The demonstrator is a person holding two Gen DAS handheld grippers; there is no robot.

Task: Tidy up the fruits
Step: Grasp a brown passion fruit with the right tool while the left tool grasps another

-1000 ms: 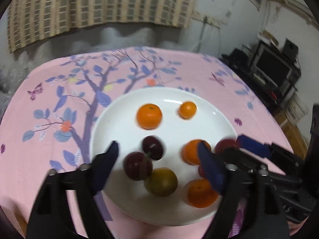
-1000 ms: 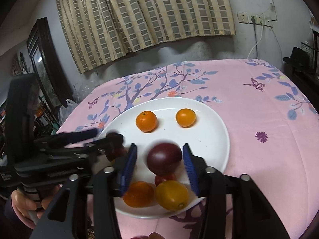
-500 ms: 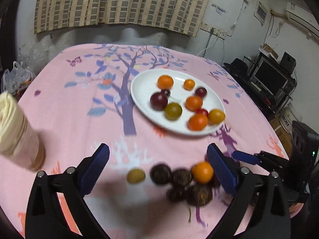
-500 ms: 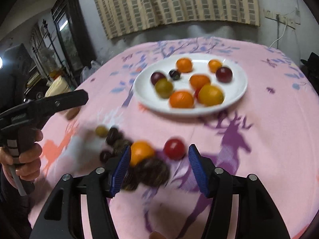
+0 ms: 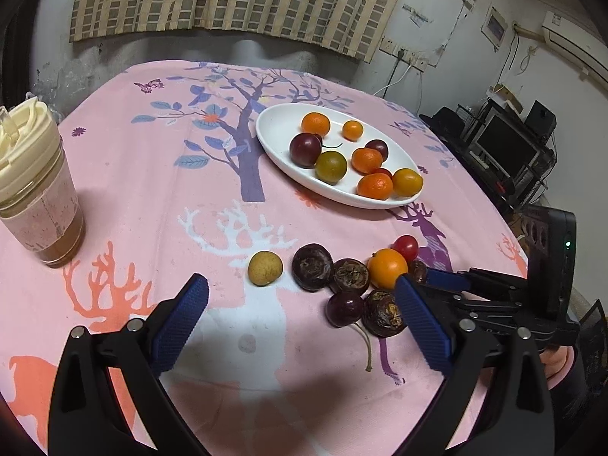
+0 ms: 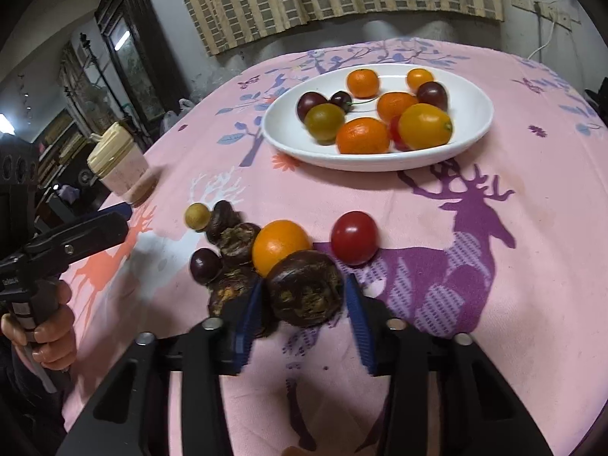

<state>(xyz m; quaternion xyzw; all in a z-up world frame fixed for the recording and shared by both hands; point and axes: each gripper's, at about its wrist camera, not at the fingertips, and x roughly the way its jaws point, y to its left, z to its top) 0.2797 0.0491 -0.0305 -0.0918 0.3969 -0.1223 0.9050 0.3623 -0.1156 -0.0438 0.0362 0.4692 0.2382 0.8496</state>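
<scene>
Right wrist view: right gripper point(image 6: 304, 304) just closing around dark water chestnut point(image 6: 306, 288) in near fruit cluster, best squeezed gently then lifted straight toward far plate point(image 6: 471, 129); left gripper point(image 5: 304, 323) spread, empty.

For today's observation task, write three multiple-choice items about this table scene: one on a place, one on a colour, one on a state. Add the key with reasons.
1. Where does the pale yellow fruit lie?
A. On the plate
B. On the tablecloth
C. On the cup's lid

2. What colour is the plate?
A. White
B. Blue
C. Black

3. How does the lidded cup stand?
A. On its side
B. Upside down
C. Upright

Key:
1 B: the pale yellow fruit rests on the tablecloth, at the end of the loose cluster, apart from the plate.
2 A: the plate shows bare white around its fruit.
3 C: the lidded cup stands on its base with the lid on top.
</scene>
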